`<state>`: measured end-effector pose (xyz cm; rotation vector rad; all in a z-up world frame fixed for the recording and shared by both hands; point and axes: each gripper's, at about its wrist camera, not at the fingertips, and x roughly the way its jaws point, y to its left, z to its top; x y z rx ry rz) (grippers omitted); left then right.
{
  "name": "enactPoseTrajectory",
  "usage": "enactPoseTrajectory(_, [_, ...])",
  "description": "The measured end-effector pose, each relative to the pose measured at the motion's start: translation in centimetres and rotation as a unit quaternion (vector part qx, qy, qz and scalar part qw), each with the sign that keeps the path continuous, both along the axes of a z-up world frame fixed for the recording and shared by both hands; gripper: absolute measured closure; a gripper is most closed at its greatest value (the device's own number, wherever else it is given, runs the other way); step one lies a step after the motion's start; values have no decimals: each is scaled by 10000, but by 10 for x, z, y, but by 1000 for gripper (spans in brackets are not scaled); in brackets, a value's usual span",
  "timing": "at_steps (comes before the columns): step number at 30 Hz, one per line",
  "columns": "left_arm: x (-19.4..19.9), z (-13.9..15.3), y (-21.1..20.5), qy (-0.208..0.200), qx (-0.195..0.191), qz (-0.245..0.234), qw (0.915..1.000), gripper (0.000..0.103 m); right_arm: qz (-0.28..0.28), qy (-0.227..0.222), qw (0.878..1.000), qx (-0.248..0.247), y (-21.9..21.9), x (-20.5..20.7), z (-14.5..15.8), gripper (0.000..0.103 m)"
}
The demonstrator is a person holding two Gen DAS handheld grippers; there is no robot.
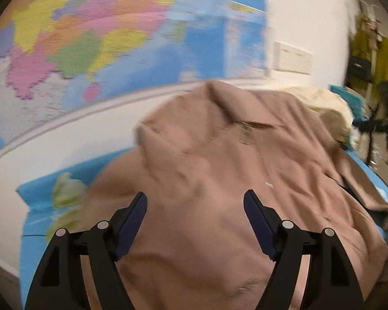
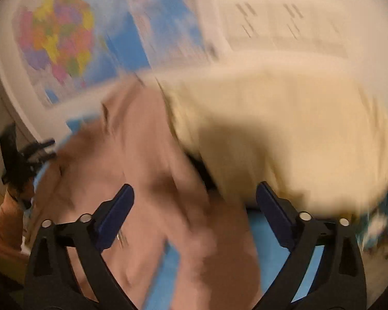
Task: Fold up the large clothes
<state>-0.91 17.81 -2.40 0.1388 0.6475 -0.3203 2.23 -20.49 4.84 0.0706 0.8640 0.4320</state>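
A big pink-brown jacket (image 1: 219,160) lies spread on a blue sheet (image 1: 38,196), and it covers most of it. The sheet shows only as a strip at the left edge and a thin line at the right, so there is little bare room around the cloth. A white ledge (image 1: 64,139) runs behind, and a bright map (image 1: 90,38) hangs on the wall above it. The left tongs (image 1: 195,199) hang over the jacket's lower part with the jaws wide apart and nothing between them. The right tongs (image 2: 195,191) are also wide open and hold nothing; under them is the jacket and a bit of blue sheet. A cream cloth (image 2: 284,134) is heaped beside the jacket and lies over its far right side, hiding that edge. Both views are blurry, the right wrist view most of all, so seams and small parts are hard to make out. The jacket looks soft and wrinkled, with a collar (image 1: 245,113) and a zip line down the middle. At the far left of the right wrist view, an orange sleeve (image 2: 2,222) shows.
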Motion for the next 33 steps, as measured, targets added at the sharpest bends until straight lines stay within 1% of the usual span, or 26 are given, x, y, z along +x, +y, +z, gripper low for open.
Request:
enactPoseTrajectory(1, [-2,-3,-5,17,-20,-67,10000,28,-101,131,9999,33,-12,-7,-11,8])
enactPoseTrajectory(3, [-8,-8,-20,80,-105,-247,9996,28,-329,497,9981,168,-35,-24,-42,8])
enactPoseTrajectory(4, [-11,-10,-29,102,-123,-348,9993,28,-389,629,9969,276,-51,-31,-51,7])
enactPoseTrajectory(6, [-17,-15,-43,159,-115,-464,9987,26,-462,939,9934,471,-67,-42,-74,7])
enactPoseTrajectory(8, [-24,-18,-54,195,-122,-535,9983,26,-456,1026,9924,507,-72,-52,-84,9])
enactPoseTrajectory(9, [-26,-18,-57,215,-152,-562,9981,26,-412,1049,9917,612,-73,-55,-88,19])
enactPoseTrajectory(10, [-29,-19,-61,229,-172,-591,9978,26,-302,1084,9911,709,-72,-61,-91,38])
enactPoseTrajectory(11, [-31,-18,-64,224,-178,-600,9978,26,-226,1046,9920,674,-70,-67,-91,48])
enactPoseTrajectory(12, [-33,-18,-67,213,-174,-587,9979,26,-134,998,9921,750,-69,-71,-89,72])
enactPoseTrajectory(13, [-36,-19,-70,223,-200,-601,9977,26,-70,1013,9910,873,-70,-72,-88,102])
enactPoseTrajectory(15, [-38,-16,-73,230,-259,-610,9975,26,10,999,9882,1159,-71,-76,-79,100])
enactPoseTrajectory(16, [-40,-15,-73,233,-305,-622,9973,26,160,843,9865,1393,-70,-81,-63,100])
enactPoseTrajectory(18, [-44,-12,-74,190,-366,-640,9971,26,372,529,9867,1492,-62,-84,-34,100])
enactPoseTrajectory(20, [-48,-9,-74,142,-411,-646,9970,26,743,124,9833,1659,-46,-92,8,100])
enactPoseTrajectory(21, [-50,-7,-72,126,-456,-655,9967,26,927,-57,9815,1674,-35,-96,28,100])
enactPoseTrajectory(23, [-53,-4,-69,94,-586,-702,9958,26,1203,-335,9794,1586,-13,-101,57,100])
enactPoseTrajectory(25, [-56,0,-63,51,-732,-736,9946,26,1574,-610,9742,1495,14,-104,82,100])
enactPoseTrajectory(26, [-57,2,-61,35,-807,-762,9938,26,1750,-678,9710,1481,30,-104,91,100])
enactPoseTrajectory(28, [-62,4,-53,-8,-938,-791,9924,25,2093,-688,9638,1502,59,-97,98,100])
enactPoseTrajectory(29, [-65,5,-49,-50,-976,-779,9922,25,2285,-655,9591,1533,75,-93,97,100])
enactPoseTrajectory(32, [-74,6,-34,-113,-1113,-748,9909,25,2685,-496,9506,1473,129,-79,83,100])
enactPoseTrajectory(33, [-76,7,-27,-111,-1184,-748,9901,25,2779,-358,9479,1517,146,-70,76,98])
